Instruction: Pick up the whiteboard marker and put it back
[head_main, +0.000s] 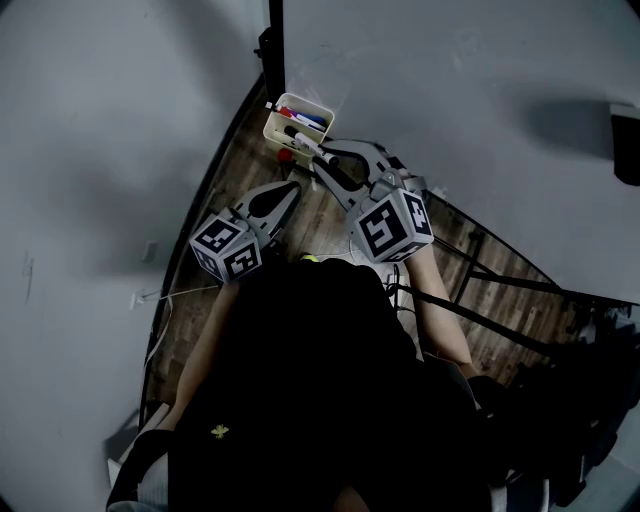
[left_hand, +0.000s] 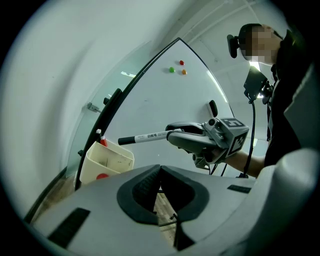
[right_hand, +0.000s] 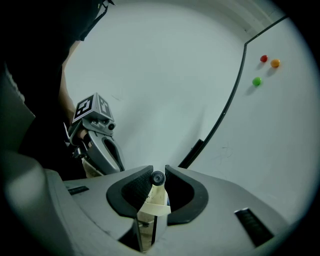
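Head view: I look steeply down past my dark sleeves at both grippers, in front of a corner.
Wall (head_main: 100, 120): plain grey, filling the side from 7 to 11 o'clock.
Left gripper (head_main: 290, 190): my jaws are pressed together with nothing between them, as my left gripper view (left_hand: 160, 169) shows; the tips point toward 1 o'clock, and they stay apart from the bin.
Bin (head_main: 275, 115): a cream box at 12 o'clock from my left tips, low against the board's dark edge, with red and blue pens (head_main: 305, 118) lying inside.
Whiteboard marker (head_main: 305, 143): pinched at its rear end in my right jaws, with its black cap aimed at 10 o'clock over the bin's near rim. I cannot tell whether it touches the rim. In my left gripper view it hangs level above the bin (left_hand: 145, 136).
Right gripper (head_main: 328, 160): clamped on the marker, which my right gripper view shows end-on between the pads (right_hand: 158, 178).
Whiteboard (head_main: 450, 80): pale, from 12 to 3 o'clock.
Magnets (right_hand: 263, 58): red, orange and green dots on the board, close together.
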